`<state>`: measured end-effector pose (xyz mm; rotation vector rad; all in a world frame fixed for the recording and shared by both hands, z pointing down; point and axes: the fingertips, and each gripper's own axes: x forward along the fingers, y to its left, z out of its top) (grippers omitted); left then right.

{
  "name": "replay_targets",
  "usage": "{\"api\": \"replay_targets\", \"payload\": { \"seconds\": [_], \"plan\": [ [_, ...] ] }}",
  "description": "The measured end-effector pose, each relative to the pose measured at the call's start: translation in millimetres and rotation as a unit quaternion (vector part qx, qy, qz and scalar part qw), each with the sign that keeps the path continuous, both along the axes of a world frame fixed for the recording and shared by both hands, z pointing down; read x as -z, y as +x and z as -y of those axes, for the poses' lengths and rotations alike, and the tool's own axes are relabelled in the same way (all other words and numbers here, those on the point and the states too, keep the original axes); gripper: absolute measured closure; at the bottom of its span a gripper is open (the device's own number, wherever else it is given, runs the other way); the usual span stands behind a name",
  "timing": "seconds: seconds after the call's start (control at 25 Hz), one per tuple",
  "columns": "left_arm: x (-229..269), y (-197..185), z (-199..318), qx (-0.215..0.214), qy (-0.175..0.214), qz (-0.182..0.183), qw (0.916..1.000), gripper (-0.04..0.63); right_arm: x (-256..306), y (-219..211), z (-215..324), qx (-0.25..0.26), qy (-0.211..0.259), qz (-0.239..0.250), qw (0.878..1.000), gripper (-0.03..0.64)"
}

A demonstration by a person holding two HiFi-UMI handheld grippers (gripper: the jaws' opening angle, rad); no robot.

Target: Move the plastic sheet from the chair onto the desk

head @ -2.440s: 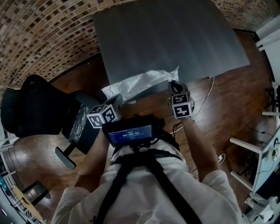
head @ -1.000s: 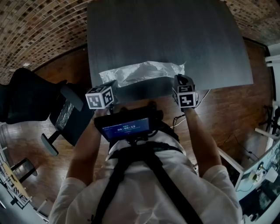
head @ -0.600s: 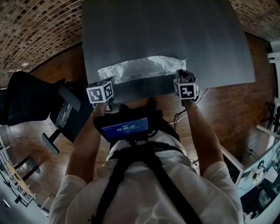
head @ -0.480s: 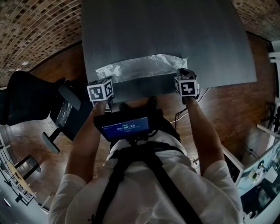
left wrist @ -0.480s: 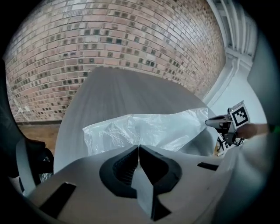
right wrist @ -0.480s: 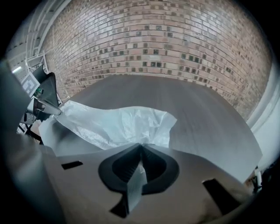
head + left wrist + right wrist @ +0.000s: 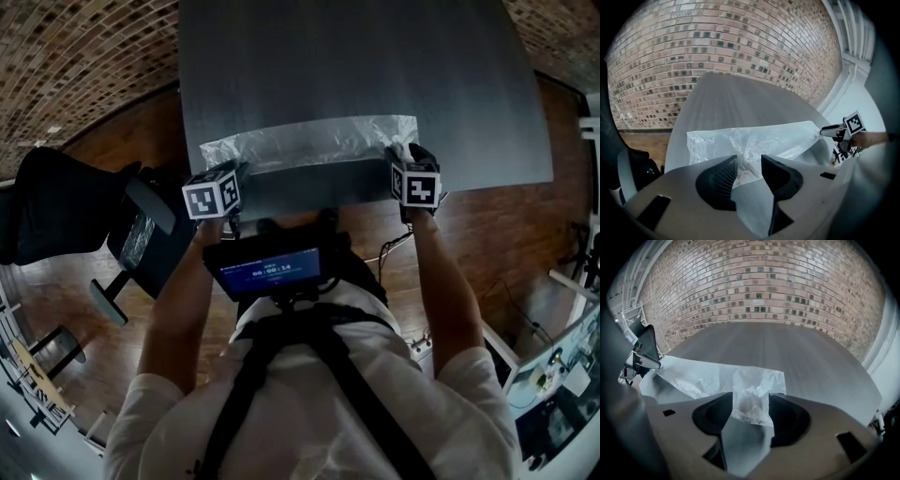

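Head view: plastic sheet (image 7: 309,142) runs lengthwise from left gripper (image 7: 240,171) to right gripper (image 7: 401,154) on the desk (image 7: 356,66). Both sets of jaws have just been opening and stand released around its corners. Chair (image 7: 75,216) sits left of the left gripper.

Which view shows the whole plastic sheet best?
Head view: the whole plastic sheet lies spread along the near edge of the desk. The left gripper view shows most of it, one corner between jaws that just opened. The right gripper view shows it foreshortened, its bunched end between jaws likewise just opened.
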<state>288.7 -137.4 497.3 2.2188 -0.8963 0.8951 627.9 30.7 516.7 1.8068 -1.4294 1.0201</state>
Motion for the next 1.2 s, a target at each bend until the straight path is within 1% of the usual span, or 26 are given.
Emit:
{"api": "replay_targets", "payload": {
  "seconds": [0.08, 0.12, 0.16, 0.2, 0.24, 0.28, 0.32, 0.36, 0.4, 0.48, 0.52, 0.6, 0.68, 0.8, 0.88, 0.96, 1.04, 1.2],
  "plan": [
    [10.7, -1.8, 0.4, 0.009, 0.009, -0.011, 0.9999, 0.414, 13.5, 4.1, 0.9, -0.012, 0.021, -0.005, 1.000, 0.368],
    [21.7, -3.2, 0.0, 0.016, 0.020, -0.019, 0.9995, 0.414, 25.8, 1.9, 3.2, -0.011, 0.036, -0.007, 0.999, 0.368],
    [36.0, -4.5, -0.1, 0.022, 0.037, -0.027, 0.9987, 0.414, 38.9, -4.9, 7.4, -0.002, 0.050, -0.007, 0.999, 0.390],
    [52.2, -4.1, 0.0, 0.025, 0.061, -0.036, 0.9972, 0.426, 51.5, -16.4, 14.2, 0.015, 0.063, -0.004, 0.998, 0.474],
    [67.7, -0.2, -0.6, 0.021, 0.085, -0.047, 0.9950, 0.479, 62.1, -31.9, 23.3, 0.037, 0.073, 0.001, 0.997, 0.578],
    [79.1, 8.2, -2.9, 0.012, 0.102, -0.059, 0.9930, 0.548, 69.3, -49.8, 34.0, 0.063, 0.082, 0.008, 0.995, 0.615],
    [85.5, 21.7, -7.1, -0.003, 0.107, -0.073, 0.9916, 0.595, 72.9, -68.6, 45.7, 0.089, 0.088, 0.015, 0.992, 0.615],
    [88.4, 39.2, -13.0, -0.018, 0.099, -0.091, 0.9907, 0.595, 73.0, -87.7, 57.1, 0.111, 0.092, 0.024, 0.989, 0.615],
    [89.2, 57.7, -19.8, -0.030, 0.082, -0.112, 0.9898, 0.595, 70.6, -106.9, 67.3, 0.131, 0.095, 0.035, 0.986, 0.615],
    [87.6, 88.0, -31.3, -0.039, 0.044, -0.147, 0.9873, 0.595, 64.4, -143.2, 84.0, 0.161, 0.095, 0.058, 0.981, 0.615],
    [84.9, 99.1, -35.0, -0.040, 0.031, -0.156, 0.9864, 0.595, 60.9, -159.2, 90.7, 0.174, 0.093, 0.069, 0.978, 0.615],
    [74.7, 115.4, -39.1, -0.045, 0.015, -0.156, 0.9866, 0.595, 51.3, -183.9, 100.2, 0.193, 0.082, 0.092, 0.973, 0.615],
    [61.6, 124.4, -39.4, -0.047, 0.000, -0.145, 0.9883, 0.595, 38.6, -195.7, 104.5, 0.202, 0.067, 0.107, 0.971, 0.615],
    [39.0, 119.7, -35.4, -0.033, -0.020, -0.124, 0.9916, 0.595, 20.3, -196.6, 103.9, 0.199, 0.045, 0.117, 0.972, 0.615],
    [29.3, 110.7, -33.1, -0.019, -0.030, -0.115, 0.9927, 0.595, 14.9, -193.4, 101.2, 0.192, 0.040, 0.129, 0.972, 0.615],
    [28.1, 105.5, -29.8, -0.008, -0.036, -0.117, 0.9925, 0.595, 16.9, -188.9, 101.2, 0.186, 0.043, 0.138, 0.972, 0.615],
    [29.4, 104.1, -26.5, -0.003, -0.039, -0.119, 0.9921, 0.595, 19.4, -180.5, 100.2, 0.179, 0.040, 0.138, 0.973, 0.615],
    [28.5, 102.7, -22.7, 0.007, -0.055, -0.114, 0.9919, 0.595, 21.2, -148.0, 90.8, 0.155, 0.039, 0.129, 0.979, 0.615]
  ]
}}
